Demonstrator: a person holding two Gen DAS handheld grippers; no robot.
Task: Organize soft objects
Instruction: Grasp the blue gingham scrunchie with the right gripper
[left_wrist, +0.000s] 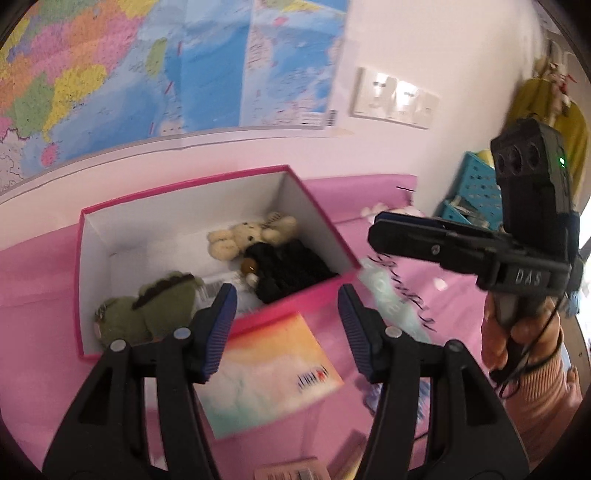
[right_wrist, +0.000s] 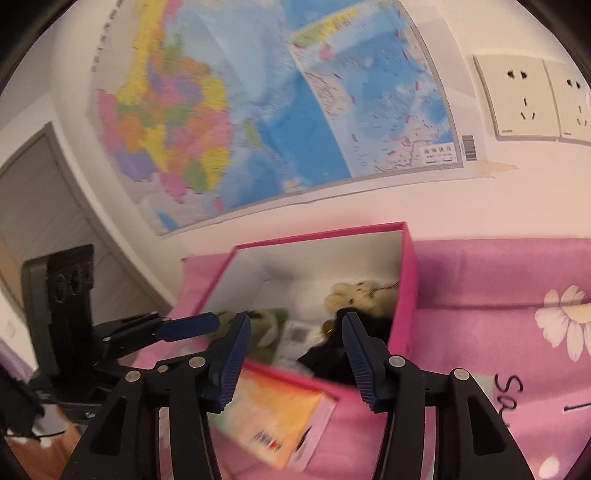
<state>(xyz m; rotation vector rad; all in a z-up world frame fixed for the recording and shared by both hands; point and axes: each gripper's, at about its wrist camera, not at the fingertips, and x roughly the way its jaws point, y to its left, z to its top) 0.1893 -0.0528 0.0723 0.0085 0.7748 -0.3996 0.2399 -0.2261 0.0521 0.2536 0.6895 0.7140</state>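
A pink box (left_wrist: 88, 216) with a white inside stands open on the pink bedsheet. In it lie a cream teddy bear (left_wrist: 242, 236), a black knitted item (left_wrist: 291, 267) and a green plush toy (left_wrist: 147, 310). My left gripper (left_wrist: 288, 317) is open and empty, above the box's near wall. My right gripper (right_wrist: 295, 350) is open and empty, over the box's near edge (right_wrist: 295, 373); the bear (right_wrist: 354, 295), black item (right_wrist: 332, 354) and green plush (right_wrist: 266, 325) show past it. The right gripper also appears side-on in the left wrist view (left_wrist: 384, 225), to the right of the box.
A colourful booklet (left_wrist: 266, 373) lies in front of the box, also in the right wrist view (right_wrist: 273, 417). A map (left_wrist: 166, 66) and wall sockets (right_wrist: 517, 99) are on the wall behind. A blue basket (left_wrist: 472, 188) stands at the right.
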